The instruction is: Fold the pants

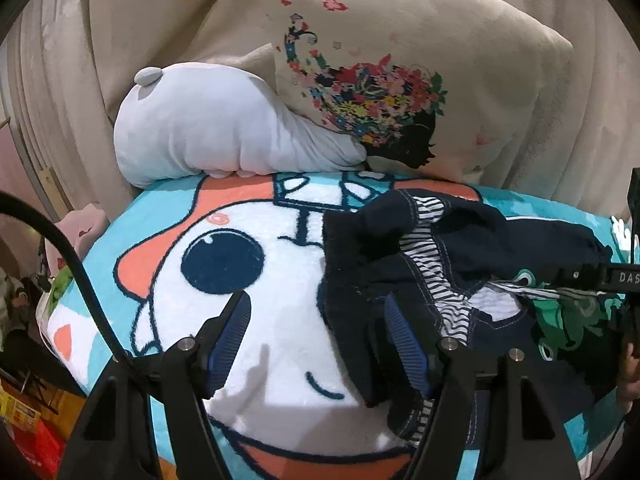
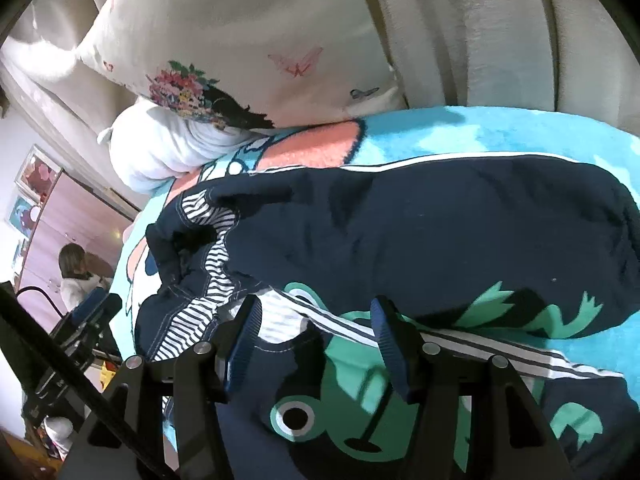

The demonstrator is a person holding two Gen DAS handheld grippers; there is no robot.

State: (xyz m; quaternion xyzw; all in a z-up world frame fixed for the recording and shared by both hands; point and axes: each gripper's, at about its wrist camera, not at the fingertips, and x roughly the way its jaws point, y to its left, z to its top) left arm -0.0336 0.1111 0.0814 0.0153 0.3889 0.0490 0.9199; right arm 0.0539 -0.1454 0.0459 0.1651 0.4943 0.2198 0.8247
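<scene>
— Two grippers, yours, and both have fingers apart, holding nothing. Where are the pants (image 2: 420, 232)?

— Bunched on the cartoon blanket (image 1: 256, 320), under your right gripper (image 2: 316, 332) and beside your left gripper (image 1: 316, 332).

— What could go wrong?

— You might pinch only one layer. Then the fold comes out crooked.

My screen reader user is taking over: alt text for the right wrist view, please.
The open right gripper hovers over navy pants with a green frog print, lying crumpled on a cartoon blanket. A floral pillow and pale plush sit behind.
</scene>
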